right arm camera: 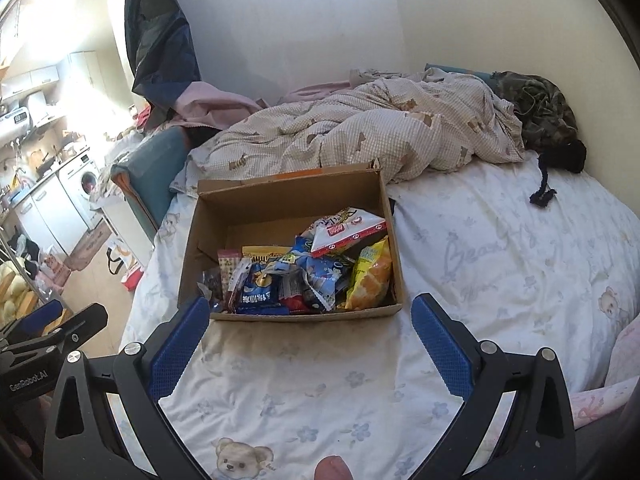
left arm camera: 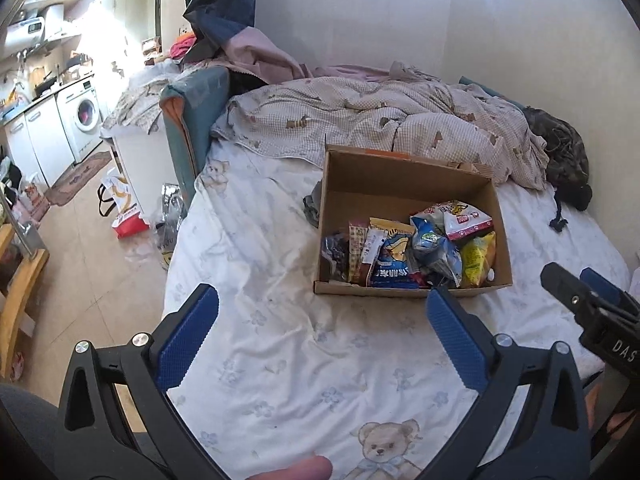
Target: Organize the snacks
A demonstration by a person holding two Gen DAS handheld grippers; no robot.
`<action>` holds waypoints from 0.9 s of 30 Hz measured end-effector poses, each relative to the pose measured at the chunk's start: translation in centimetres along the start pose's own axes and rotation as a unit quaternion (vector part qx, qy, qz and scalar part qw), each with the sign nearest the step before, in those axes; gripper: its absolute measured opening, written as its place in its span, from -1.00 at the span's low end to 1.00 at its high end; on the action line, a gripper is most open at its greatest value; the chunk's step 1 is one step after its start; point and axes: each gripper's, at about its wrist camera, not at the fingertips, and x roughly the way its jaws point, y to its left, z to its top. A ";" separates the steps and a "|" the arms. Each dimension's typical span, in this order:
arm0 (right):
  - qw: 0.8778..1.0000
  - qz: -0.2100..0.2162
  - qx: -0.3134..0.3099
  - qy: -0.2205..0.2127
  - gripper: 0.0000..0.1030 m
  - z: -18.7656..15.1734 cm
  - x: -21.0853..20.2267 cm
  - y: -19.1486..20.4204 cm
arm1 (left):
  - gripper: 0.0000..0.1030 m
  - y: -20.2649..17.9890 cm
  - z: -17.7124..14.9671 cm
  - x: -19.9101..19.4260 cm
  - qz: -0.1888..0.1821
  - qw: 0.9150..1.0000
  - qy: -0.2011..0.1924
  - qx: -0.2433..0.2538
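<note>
The cardboard box (right arm camera: 288, 200) stands open-topped on the bed (right arm camera: 500, 264), so the way in from above is unblocked. Its near half is heaped with snack packets (right arm camera: 308, 276); the far half of its floor is bare. Just behind the box a rumpled quilt (right arm camera: 360, 136) crowds the back wall. Right of the box the sheet lies bare. In front of the box the sheet is flat, with both wide-open claws, left claw (left arm camera: 322, 300) and right claw (right arm camera: 310, 312), above it.

Both wrist views angled down, near bed, sharing snack box (left arm camera: 404, 196).
</note>
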 end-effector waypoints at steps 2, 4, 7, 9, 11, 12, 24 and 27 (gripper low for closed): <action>1.000 -0.001 -0.001 0.002 1.00 -0.1 0.2 0.1 | 0.99 -0.1 0.0 0.0 0.000 1.000 -0.001 0.002; 1.000 -0.002 -0.003 0.002 1.00 0.0 0.3 0.1 | 0.99 -0.2 0.1 0.0 -0.001 1.000 -0.003 0.002; 1.000 -0.004 0.000 0.004 1.00 -0.1 0.4 -0.1 | 0.99 -0.2 0.2 0.0 -0.004 1.000 -0.001 -0.003; 1.000 -0.004 0.003 0.007 1.00 -0.1 0.5 -0.1 | 0.99 0.0 0.4 -0.1 -0.005 1.000 -0.002 -0.007; 1.000 -0.005 0.003 0.008 1.00 -0.1 0.6 -0.1 | 0.99 0.1 0.4 -0.1 -0.006 1.000 -0.001 -0.008; 1.000 -0.005 0.004 0.008 1.00 -0.1 0.6 -0.1 | 0.99 0.1 0.4 -0.1 -0.006 1.000 0.000 -0.009; 1.000 -0.008 0.002 0.006 1.00 -0.1 0.4 -0.4 | 0.99 0.3 0.6 -0.1 -0.005 1.000 0.000 -0.016; 1.000 -0.009 0.000 0.005 1.00 0.0 0.5 -0.3 | 0.99 0.4 0.6 -0.1 -0.006 1.000 0.001 -0.016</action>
